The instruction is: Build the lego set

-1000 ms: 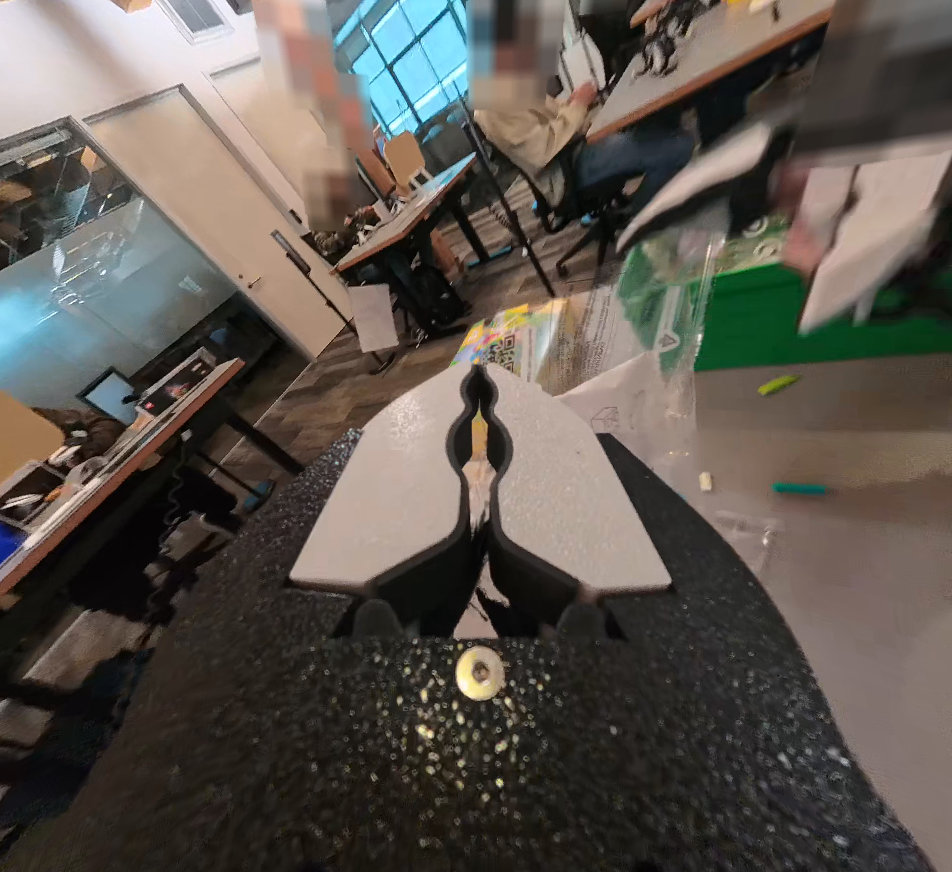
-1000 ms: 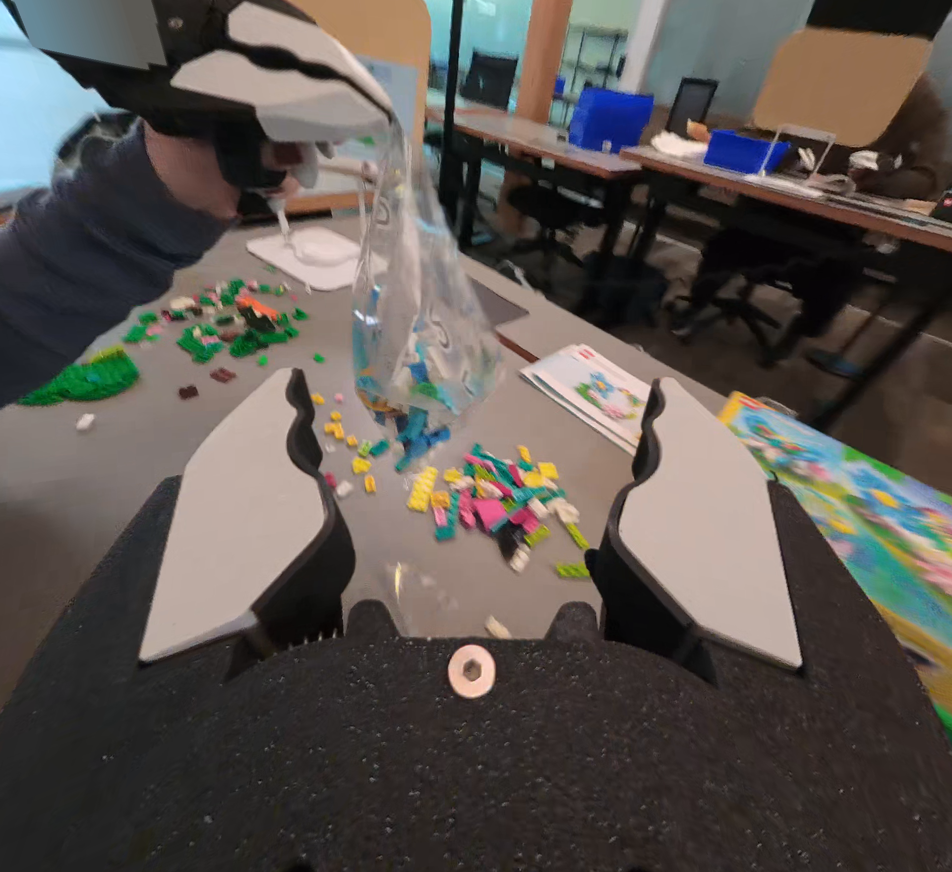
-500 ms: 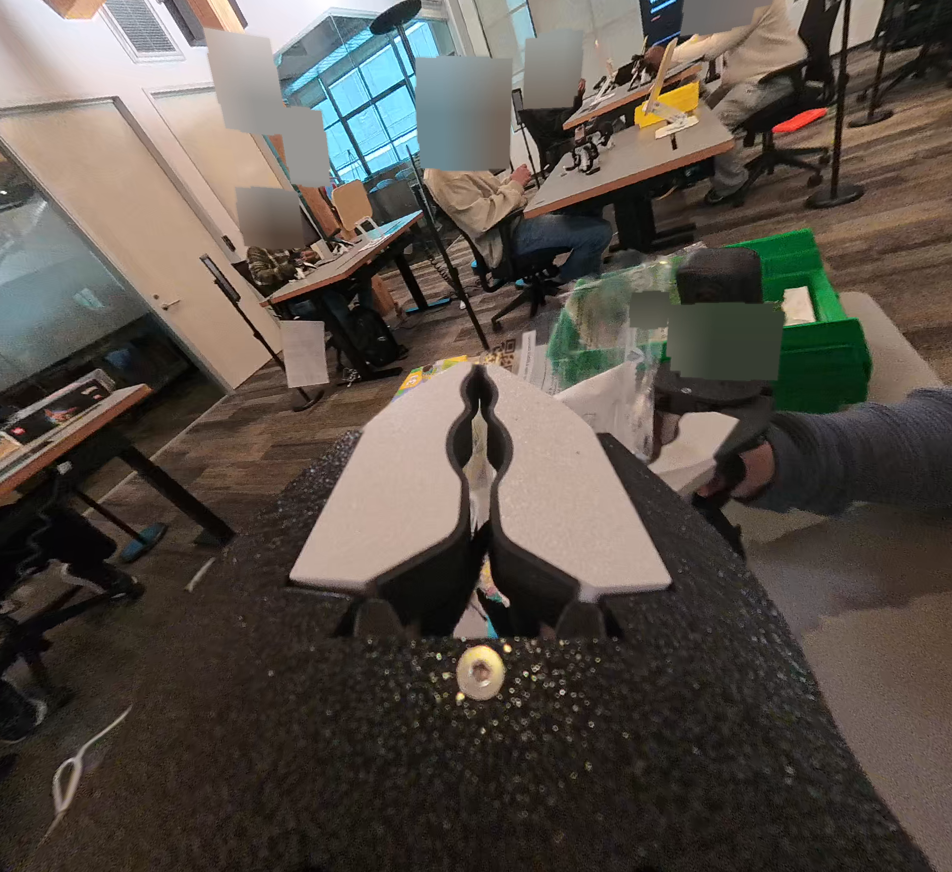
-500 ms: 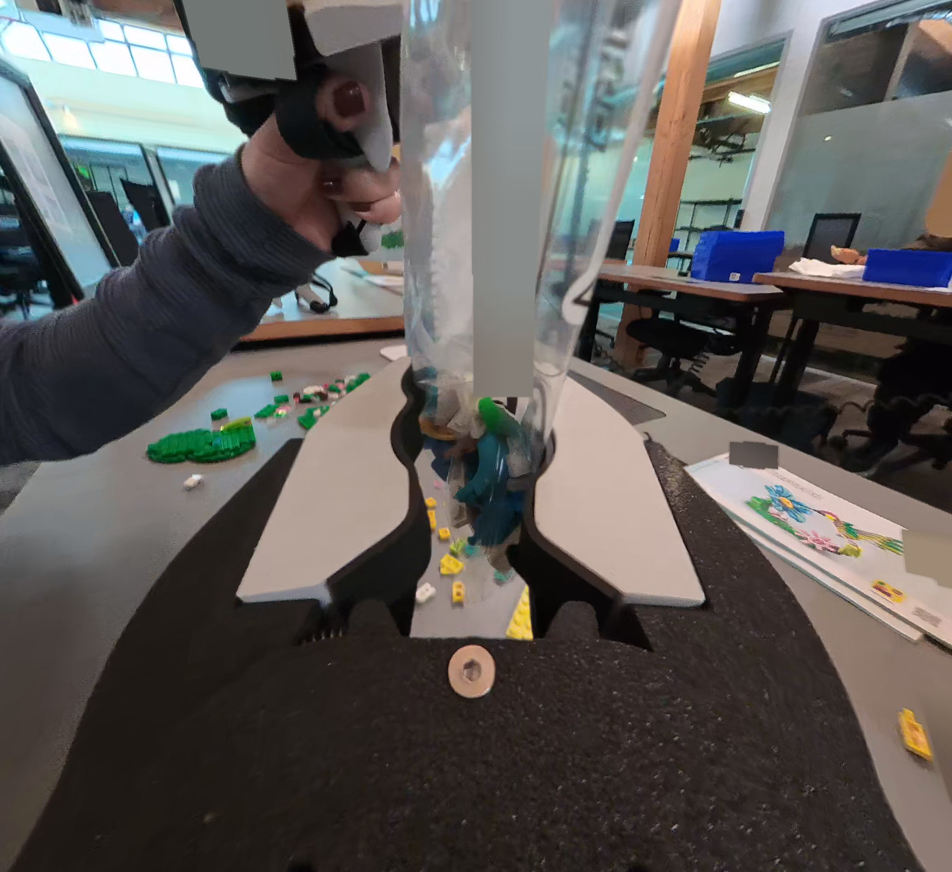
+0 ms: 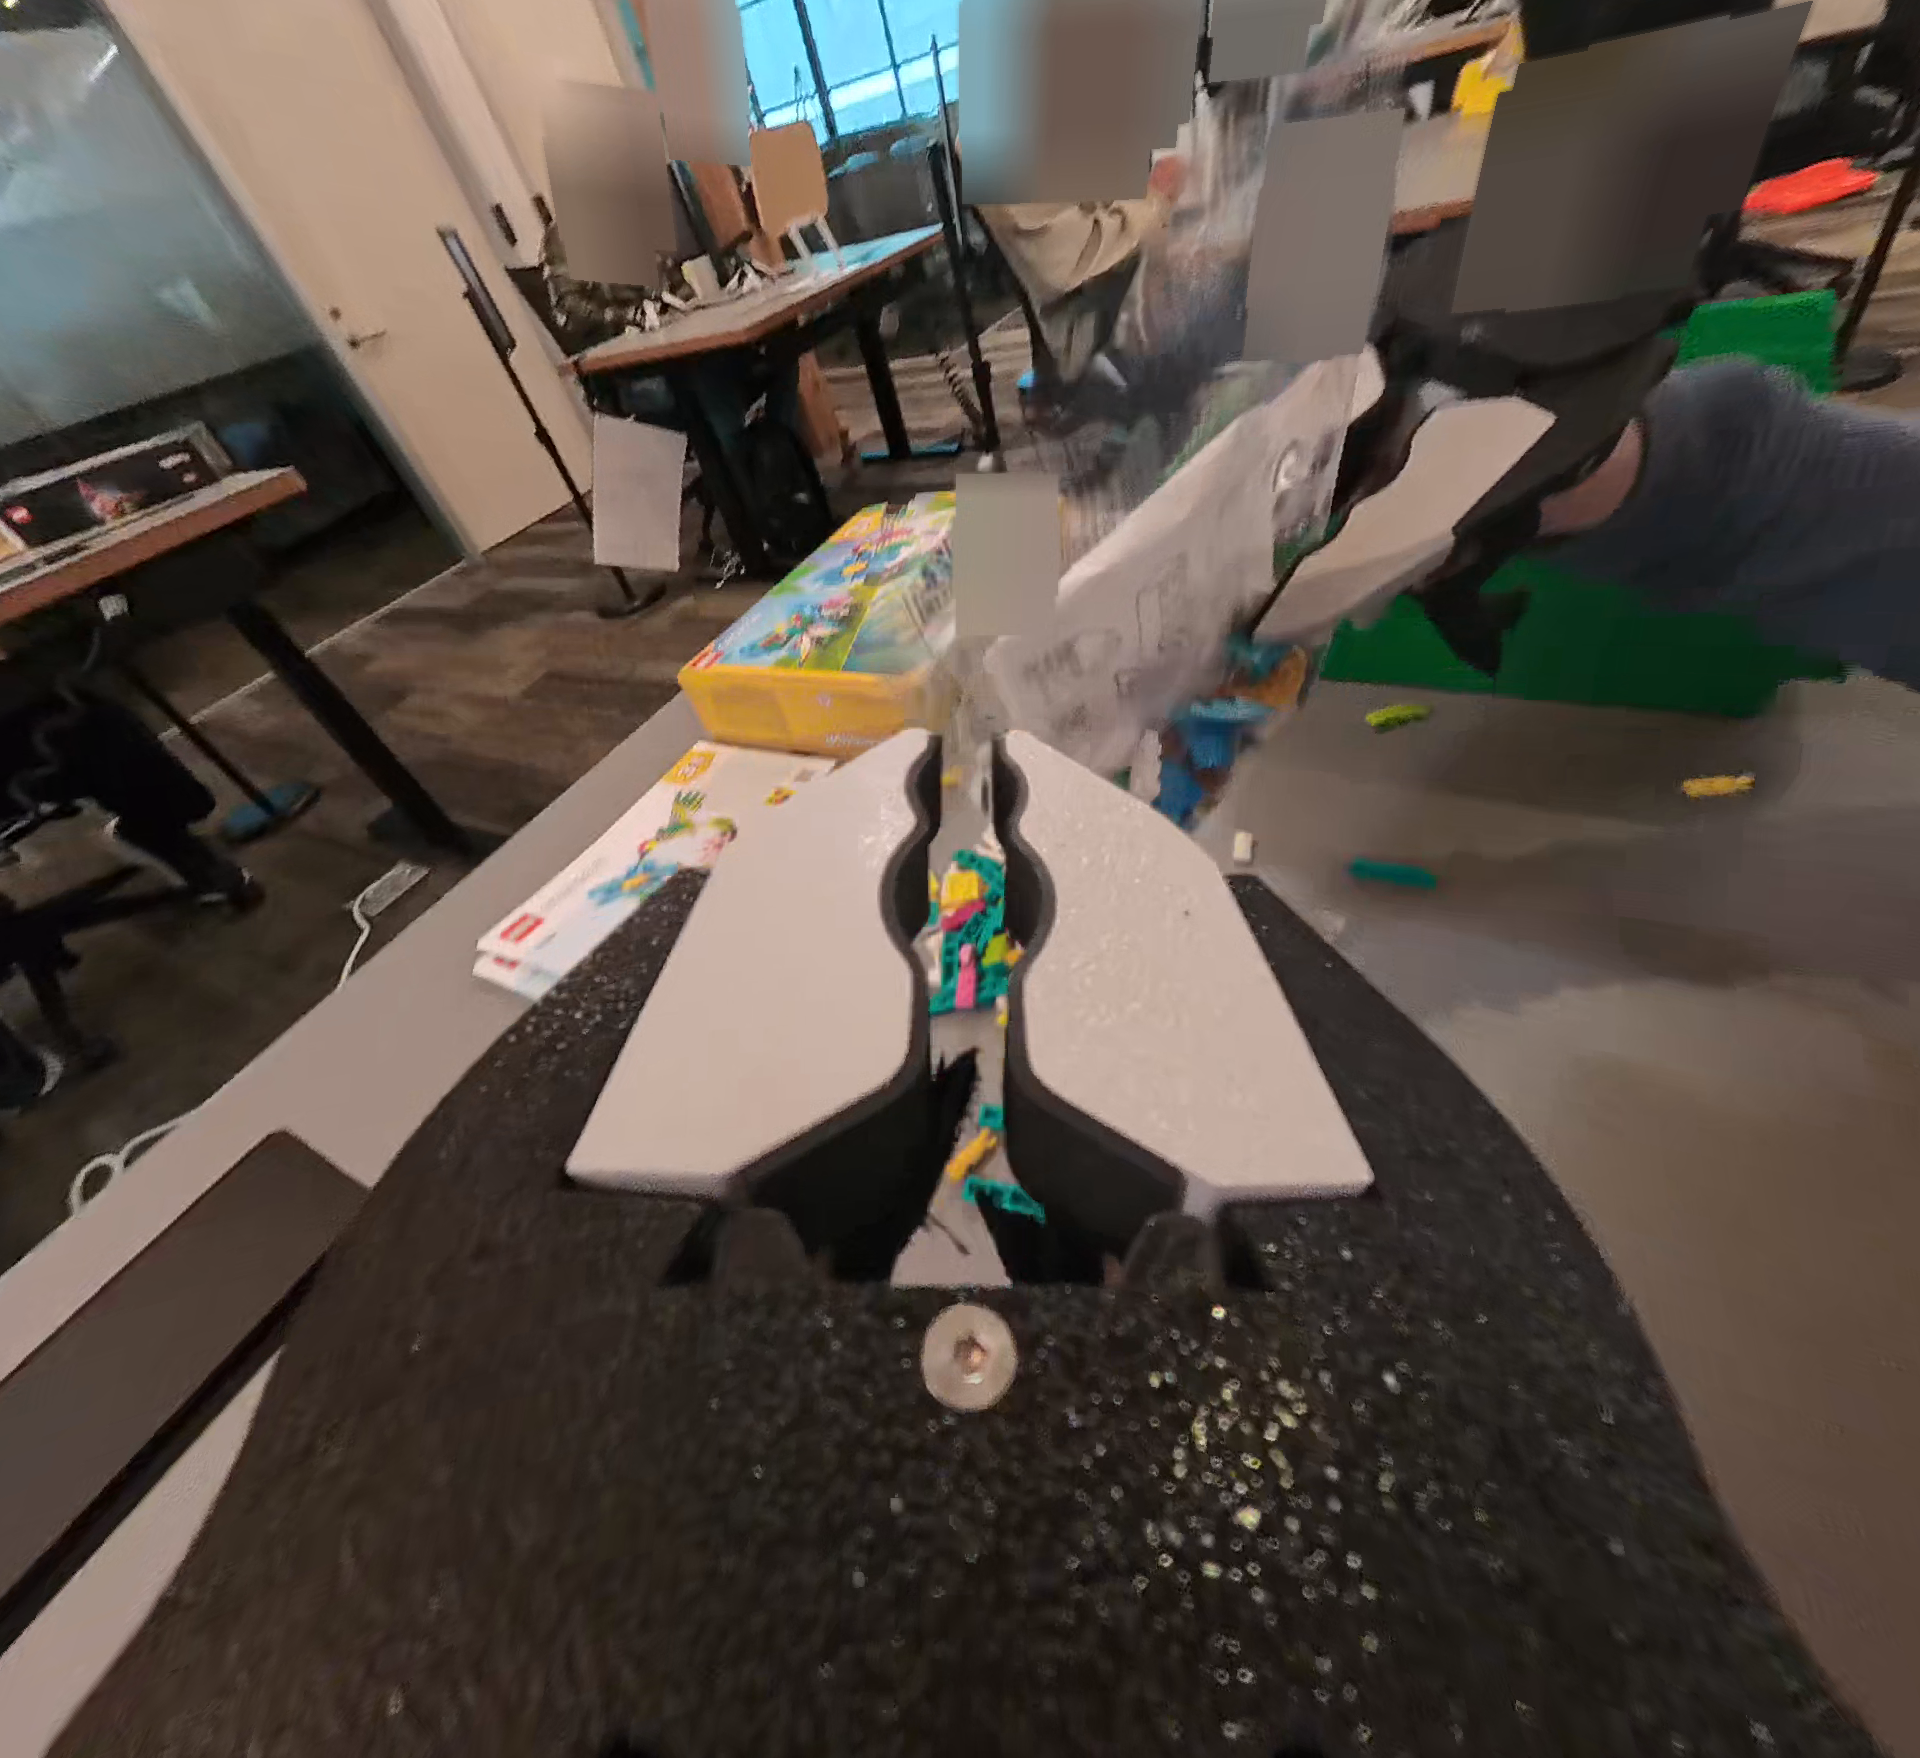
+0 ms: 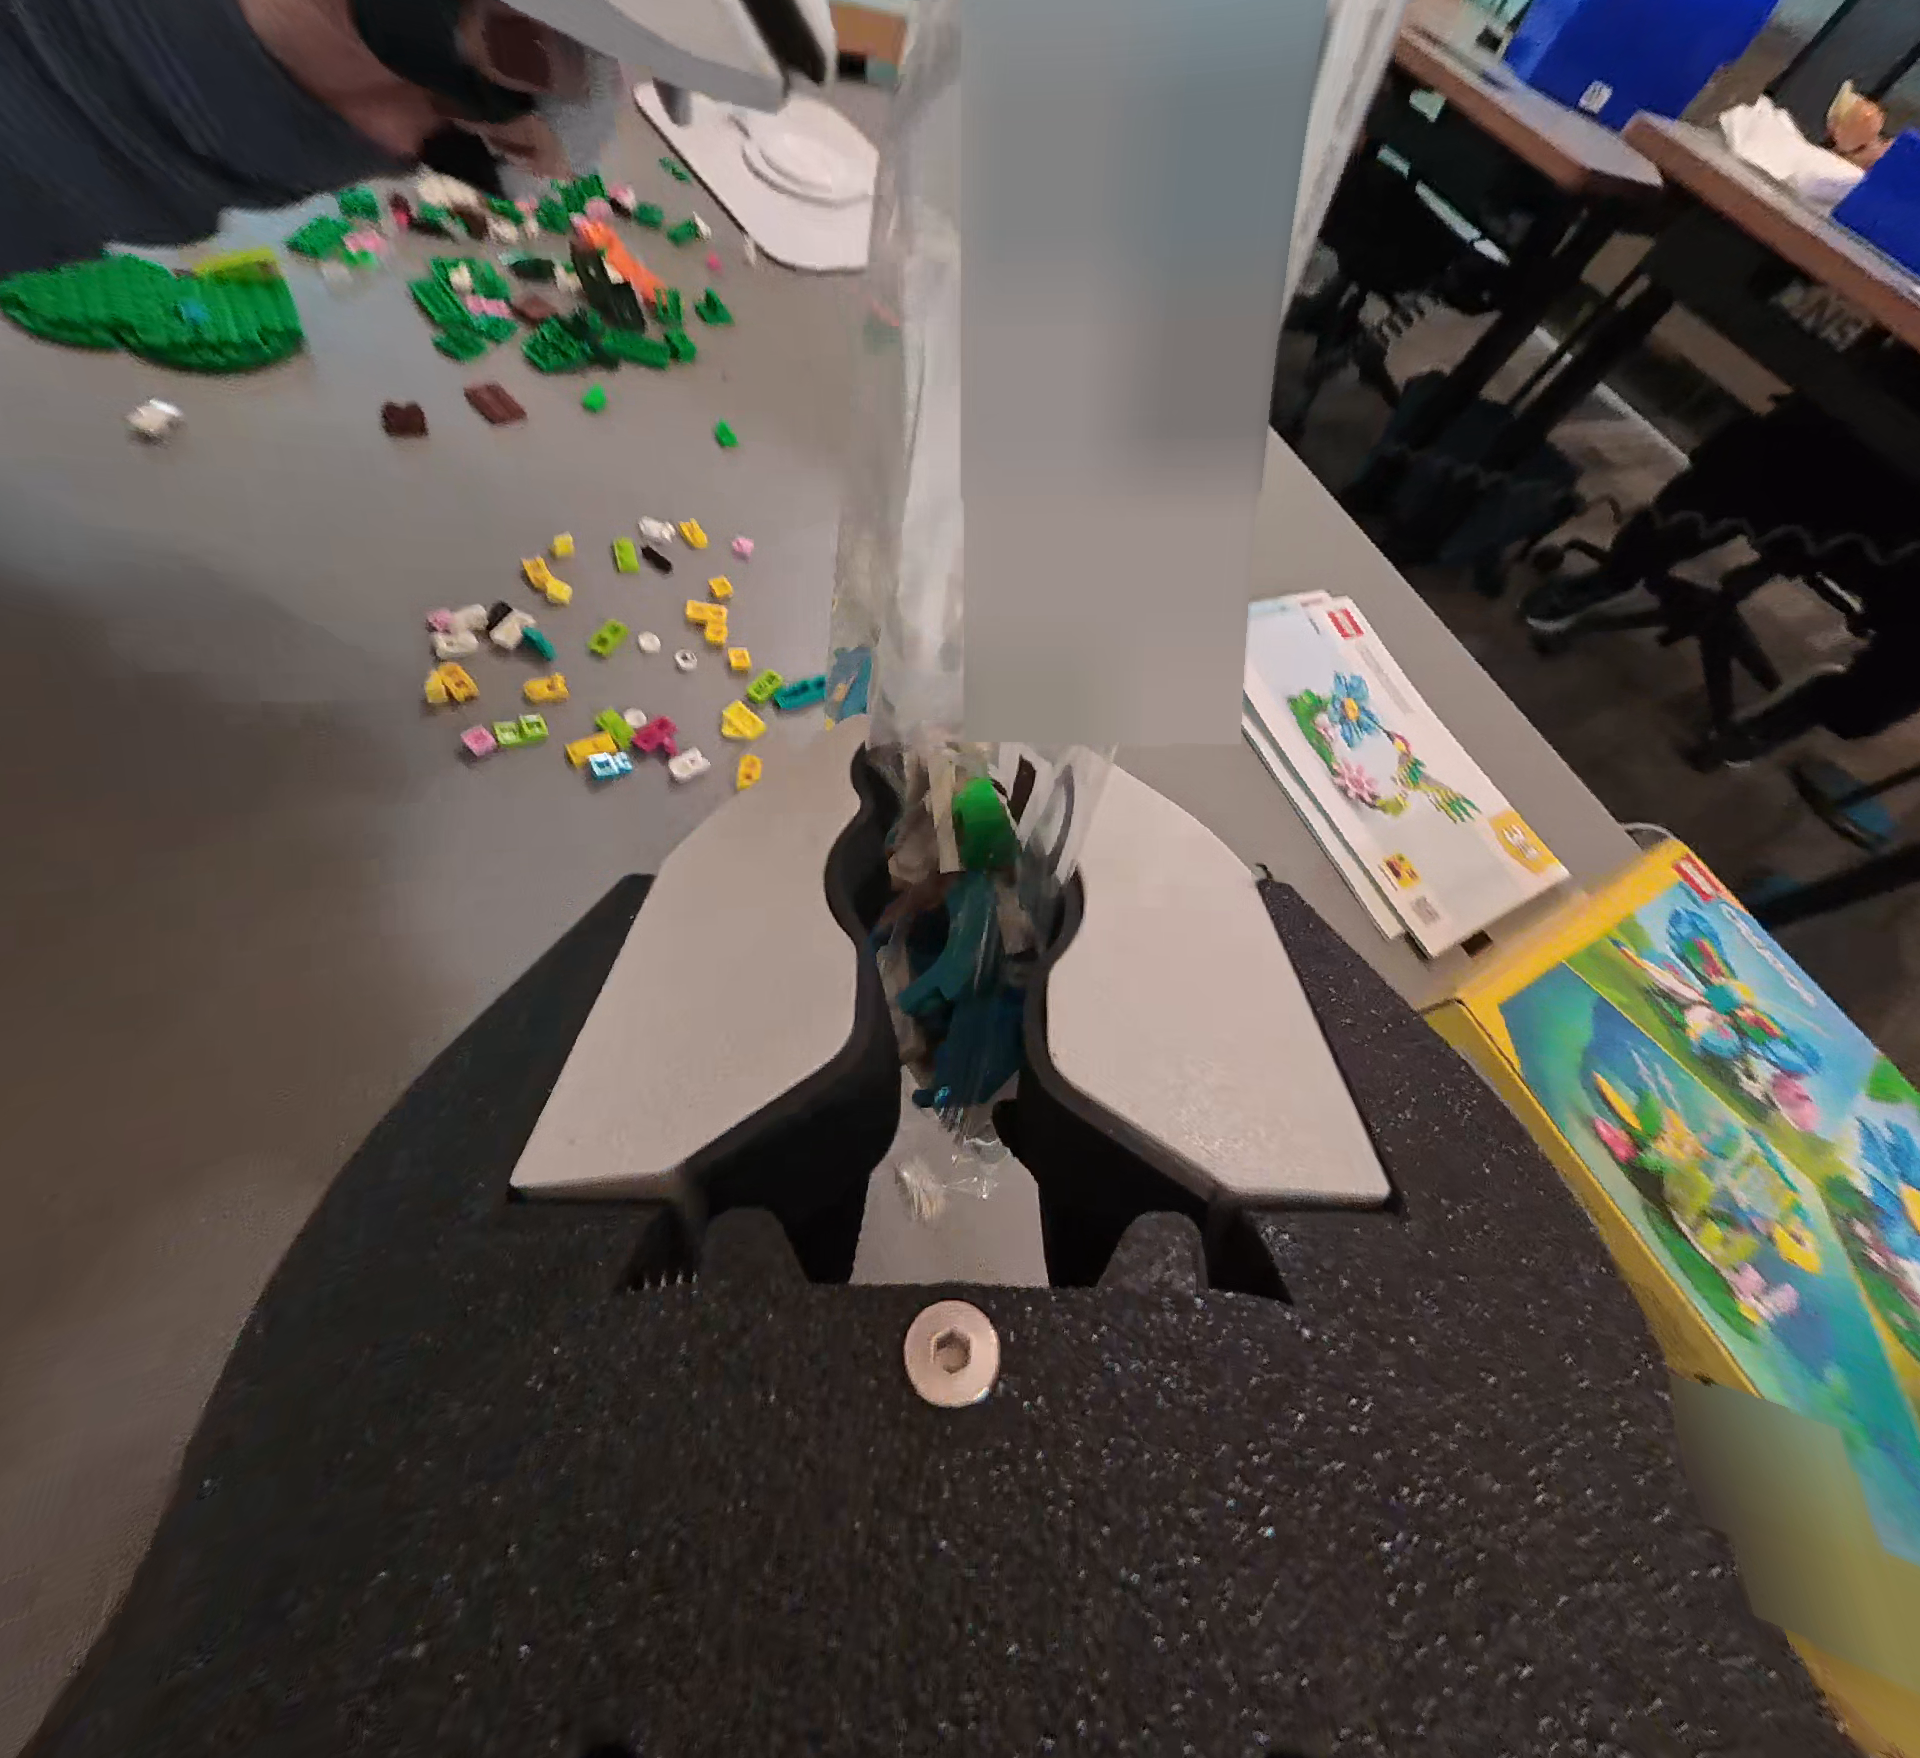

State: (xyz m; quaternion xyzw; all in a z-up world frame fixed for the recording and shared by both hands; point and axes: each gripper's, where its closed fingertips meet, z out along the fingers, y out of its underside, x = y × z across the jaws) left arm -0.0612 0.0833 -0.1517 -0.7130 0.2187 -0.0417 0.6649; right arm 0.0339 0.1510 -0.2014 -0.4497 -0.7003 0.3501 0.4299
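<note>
We have the thin, slippery plastic bag [image 6: 914, 482] stretched above the counter [image 6: 260, 565], left claw [image 5: 966, 763] pinching its top edge, right claw [image 6: 961, 887] closed around its brick-filled bottom.

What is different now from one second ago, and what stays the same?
The right gripper, open a second ago, has shut on the lower end of the clear bag, where bricks remain inside. The left gripper stays shut on the bag's other end but has tipped down toward the table. The loose bricks, booklet and box lie as before.
</note>
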